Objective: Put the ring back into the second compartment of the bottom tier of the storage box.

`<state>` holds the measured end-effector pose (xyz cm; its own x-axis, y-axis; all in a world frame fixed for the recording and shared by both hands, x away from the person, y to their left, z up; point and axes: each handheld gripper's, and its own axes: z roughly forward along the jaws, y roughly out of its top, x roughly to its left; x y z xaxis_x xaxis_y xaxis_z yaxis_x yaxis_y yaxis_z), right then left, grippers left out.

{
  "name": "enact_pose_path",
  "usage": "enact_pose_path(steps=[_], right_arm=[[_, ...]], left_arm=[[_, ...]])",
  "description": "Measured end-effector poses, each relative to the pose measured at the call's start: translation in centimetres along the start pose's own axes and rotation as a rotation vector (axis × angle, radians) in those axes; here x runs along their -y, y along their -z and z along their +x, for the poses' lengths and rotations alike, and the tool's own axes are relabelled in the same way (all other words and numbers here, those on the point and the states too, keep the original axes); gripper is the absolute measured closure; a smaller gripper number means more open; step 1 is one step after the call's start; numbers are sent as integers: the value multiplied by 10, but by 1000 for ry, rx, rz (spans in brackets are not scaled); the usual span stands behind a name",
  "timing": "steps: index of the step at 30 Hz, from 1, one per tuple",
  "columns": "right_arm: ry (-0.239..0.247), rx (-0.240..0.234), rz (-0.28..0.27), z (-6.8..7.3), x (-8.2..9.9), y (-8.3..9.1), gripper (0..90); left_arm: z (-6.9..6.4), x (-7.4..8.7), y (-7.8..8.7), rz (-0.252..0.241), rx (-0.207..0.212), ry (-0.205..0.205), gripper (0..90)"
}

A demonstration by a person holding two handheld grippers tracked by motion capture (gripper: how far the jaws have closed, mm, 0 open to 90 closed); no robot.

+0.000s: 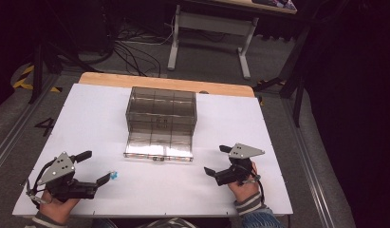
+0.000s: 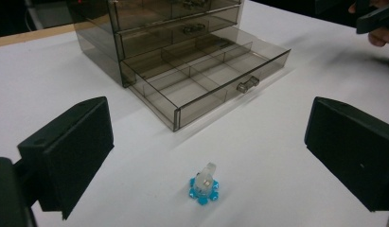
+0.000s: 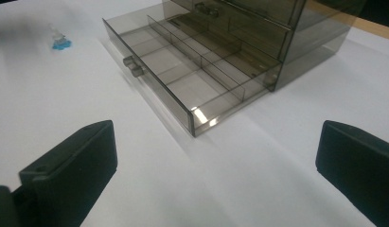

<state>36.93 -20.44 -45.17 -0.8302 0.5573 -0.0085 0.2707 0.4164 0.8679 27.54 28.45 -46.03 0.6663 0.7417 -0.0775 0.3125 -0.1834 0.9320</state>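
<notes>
Our left gripper point(image 1: 97, 167) gapes beside the blue piece point(image 2: 204, 186) near the table's point(image 1: 88, 109) front edge. Our right gripper point(image 1: 215, 160) gapes too – empty – by the front-right corner, facing the open drawer point(image 3: 182, 85).

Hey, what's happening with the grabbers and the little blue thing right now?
Both grippers open, empty. Little blue piece on table before left gripper. Bottom drawer open. Nothing in the way.

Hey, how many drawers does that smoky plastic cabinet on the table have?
3, stacked: the bottom drawer is pulled out, its compartments empty; the middle drawer and the top drawer above it are pushed in. The left gripper view cuts off the cabinet's top.
</notes>
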Motion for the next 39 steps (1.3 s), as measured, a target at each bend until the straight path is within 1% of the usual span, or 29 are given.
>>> enact_pose_path(steps=[2,4,7,9,11,15,16,17,18,20,23,24,26,28,30,32,34,38,39], right_arm=[[-1,1,-3,1,4,0,5],[5,9,1,3,8,-1,5],[-2,-8,7,5,12,-5,5],[0,-13,21,6,14,-8,2],[3,-14,17,7,14,-9,1],[-15,-24,15,4,15,-8,1],[-18,-25,13,4,15,-8,1],[-18,-25,13,4,15,-8,1],[-15,-26,15,4,15,-8,1],[-10,-26,15,4,15,-9,1],[-8,-27,17,5,15,-9,1],[-8,-27,16,5,15,-9,1],[-9,-30,17,5,15,-9,1],[-8,-28,18,5,15,-10,1],[-8,-29,17,5,15,-10,2],[-7,-28,18,5,15,-10,1],[-6,-28,18,5,15,-10,1],[-6,-28,20,5,15,-10,2],[-6,-29,20,5,15,-10,3]], left_arm=[[0,0,0,6,4,-6,19],[0,-1,-1,24,17,-12,18],[-1,-3,-2,55,24,-26,19],[-1,-3,-4,67,30,-20,19],[-1,-3,-5,78,30,-7,24],[0,-3,-8,94,28,2,40],[0,-3,-9,104,22,1,45],[-1,-3,-10,108,17,8,54],[0,-4,-11,113,14,-2,60],[0,-3,-12,122,8,4,77],[1,-3,-14,140,1,-1,113],[1,-3,-15,150,4,8,119],[2,-3,-16,160,8,-6,145],[2,-3,-17,174,3,-4,185],[3,-3,-19,193,0,-10,224],[3,-3,-22,224,6,-13,259],[3,-3,-25,243,-5,-23,294],[4,-2,-30,283,7,-21,352],[4,-2,-31,292,9,-14,366]])
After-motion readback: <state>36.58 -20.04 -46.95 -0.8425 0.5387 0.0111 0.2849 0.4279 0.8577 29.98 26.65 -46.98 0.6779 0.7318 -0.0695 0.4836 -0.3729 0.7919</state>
